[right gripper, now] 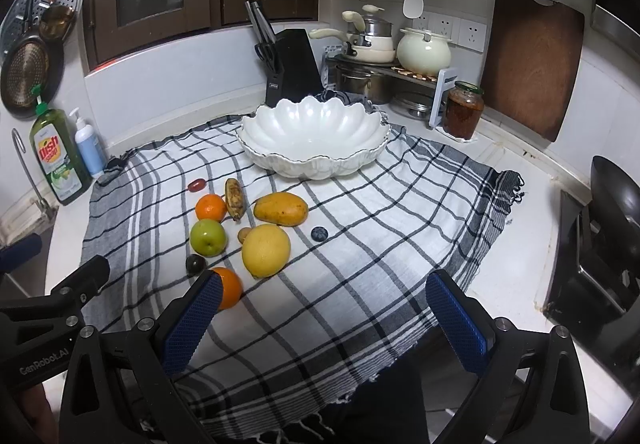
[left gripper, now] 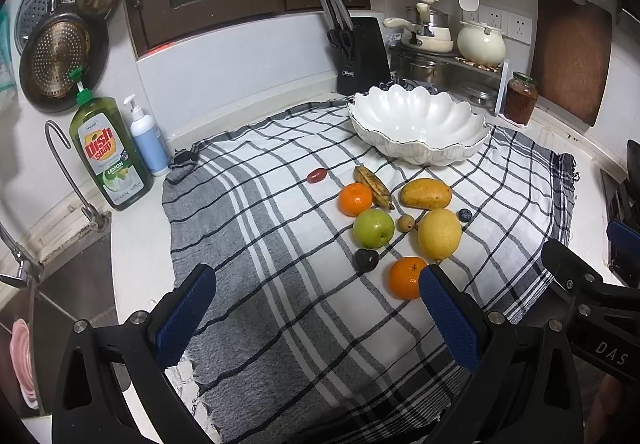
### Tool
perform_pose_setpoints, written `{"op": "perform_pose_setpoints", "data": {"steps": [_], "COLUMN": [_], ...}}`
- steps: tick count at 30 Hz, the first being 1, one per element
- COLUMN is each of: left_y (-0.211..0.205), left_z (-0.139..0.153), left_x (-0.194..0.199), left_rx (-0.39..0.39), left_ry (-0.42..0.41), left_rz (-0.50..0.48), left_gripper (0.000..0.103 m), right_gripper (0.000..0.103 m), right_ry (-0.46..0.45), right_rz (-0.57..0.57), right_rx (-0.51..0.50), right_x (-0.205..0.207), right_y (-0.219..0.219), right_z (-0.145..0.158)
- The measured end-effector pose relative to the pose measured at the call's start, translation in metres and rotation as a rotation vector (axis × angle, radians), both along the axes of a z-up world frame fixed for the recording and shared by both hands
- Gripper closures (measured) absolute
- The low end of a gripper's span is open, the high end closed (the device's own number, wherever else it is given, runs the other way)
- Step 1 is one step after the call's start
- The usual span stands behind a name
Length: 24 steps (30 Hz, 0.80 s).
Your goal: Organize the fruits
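**A:** where's the fruit at?

**B:** all loose on the checked cloth, bunched at my 11 o'clock: mango, lemon, green apple, banana, two oranges. The white bowl sits at 12.

**A:** holding anything?

**B:** nope, left gripper and right gripper both have their jaws spread wide, nothing between them.

Checked cloth, dish soap bottle, knife block, brown cutting board, jar

Green bottle reads "Dish Soap LEMON"; gripper arm "GenRobot.AI".
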<state>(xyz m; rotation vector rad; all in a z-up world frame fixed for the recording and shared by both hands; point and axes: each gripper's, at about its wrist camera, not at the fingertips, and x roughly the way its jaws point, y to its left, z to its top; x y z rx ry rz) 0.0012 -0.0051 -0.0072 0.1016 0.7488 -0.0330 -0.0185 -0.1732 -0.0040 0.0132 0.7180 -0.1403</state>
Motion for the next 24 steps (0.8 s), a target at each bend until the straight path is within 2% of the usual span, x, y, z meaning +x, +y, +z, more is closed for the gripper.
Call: {"op": "perform_pose_setpoints", "data": {"steps": [24], "left_y": [0.0074], "left_z": [-0.0015], "left_x": [-0.0005], "left_rx": [-0.003], "left_ry": [0.002], "left_rz": [0.0], "left_gripper": [0.0], "right_gripper": [0.0], "right_ry": [0.004], "right_rz": [-0.004], "right_rx": [-0.003], "right_x": [0.0009], "right_y": [0.0007], "right_z": [-0.003]}}
